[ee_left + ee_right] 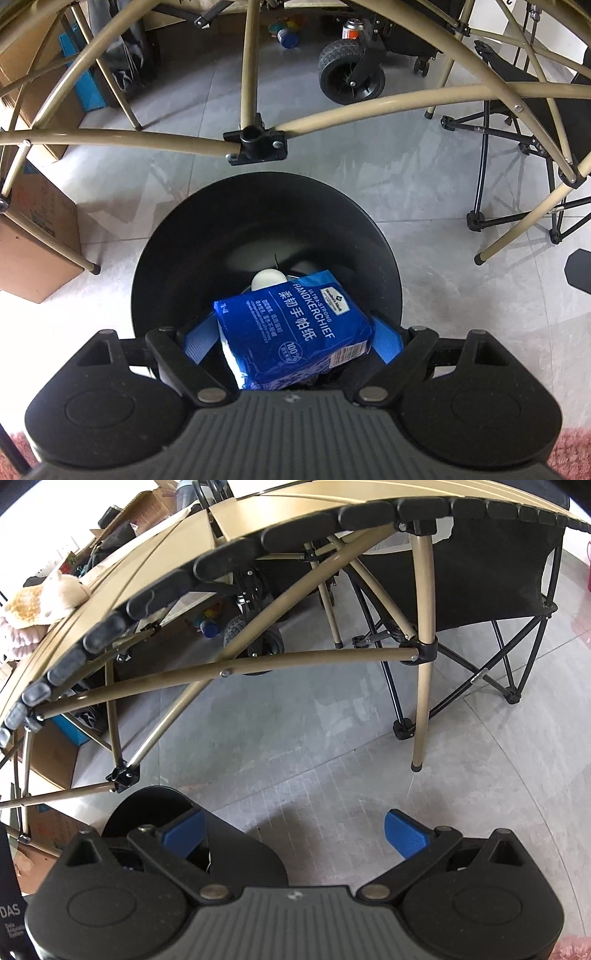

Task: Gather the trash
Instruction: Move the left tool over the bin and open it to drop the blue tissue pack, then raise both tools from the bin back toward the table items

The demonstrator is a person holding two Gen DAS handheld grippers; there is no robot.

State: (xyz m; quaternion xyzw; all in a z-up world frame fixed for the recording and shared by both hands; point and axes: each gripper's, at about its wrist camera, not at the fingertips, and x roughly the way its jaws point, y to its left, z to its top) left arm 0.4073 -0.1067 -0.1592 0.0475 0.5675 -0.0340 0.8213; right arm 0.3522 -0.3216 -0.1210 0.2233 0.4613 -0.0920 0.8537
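Tissue pack [291, 328] between left tool [293, 345] pads, over bin [177, 236].

The left hand-held gripper [293, 332] points steeply downward, its two blue fingers [199, 341] spread wide with a blue tissue pack [291, 328] between them; the pads press the pack's two ends, so it is gripped. The black linkage arms angle outward from the ribbed grey body. The right hand-held gripper [293, 830] also tilts downward, less steeply, its blue fingers [404, 834] set wide apart with nothing between them. No hand or sleeve shows in either view.
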